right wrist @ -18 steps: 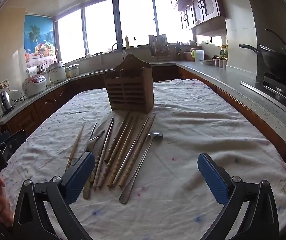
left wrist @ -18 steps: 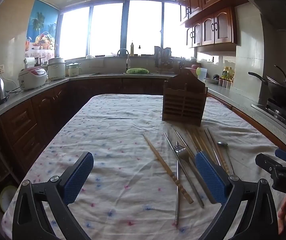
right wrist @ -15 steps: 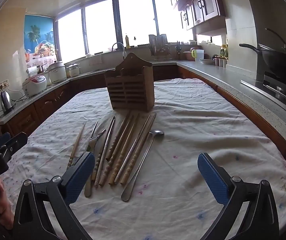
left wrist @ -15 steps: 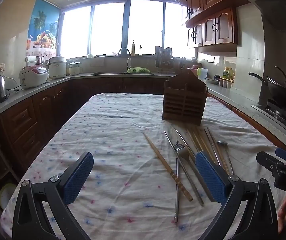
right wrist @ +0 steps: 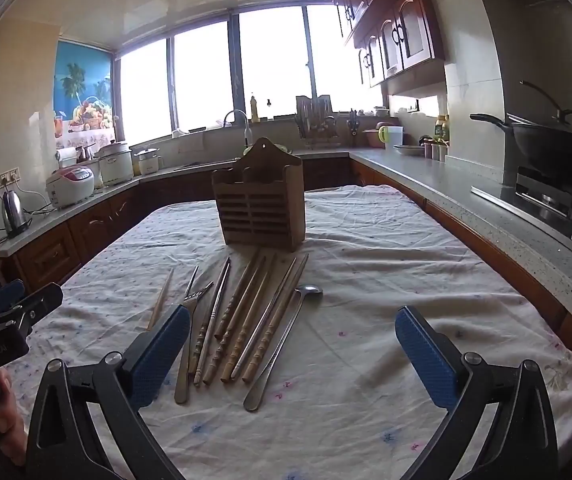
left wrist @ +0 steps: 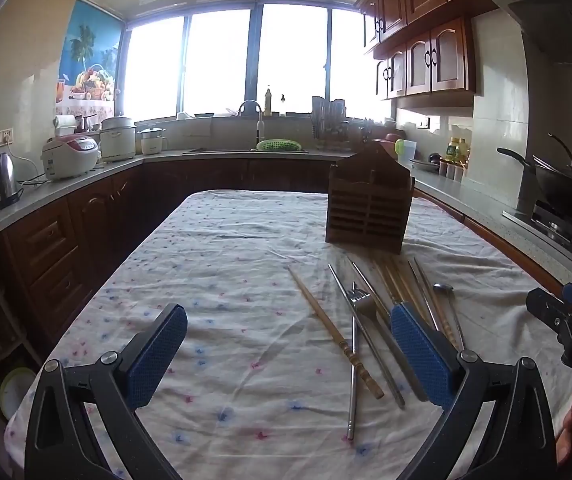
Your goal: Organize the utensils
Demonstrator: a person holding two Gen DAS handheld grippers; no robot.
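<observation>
Chopsticks [right wrist: 246, 320], a fork [left wrist: 360, 308] and a spoon [right wrist: 286, 340] lie where they did before, below the wooden holder [right wrist: 260, 208]. Both grippers [left wrist: 286, 356] [right wrist: 292, 356] stay wide open, holding nothing. A spotted cloth [right wrist: 386, 264] covers the kitchen table.

Home kitchen: wooden cabinets [left wrist: 426, 60], sink faucet [left wrist: 251, 110], wok [right wrist: 558, 152], rice cooker [left wrist: 71, 157].
</observation>
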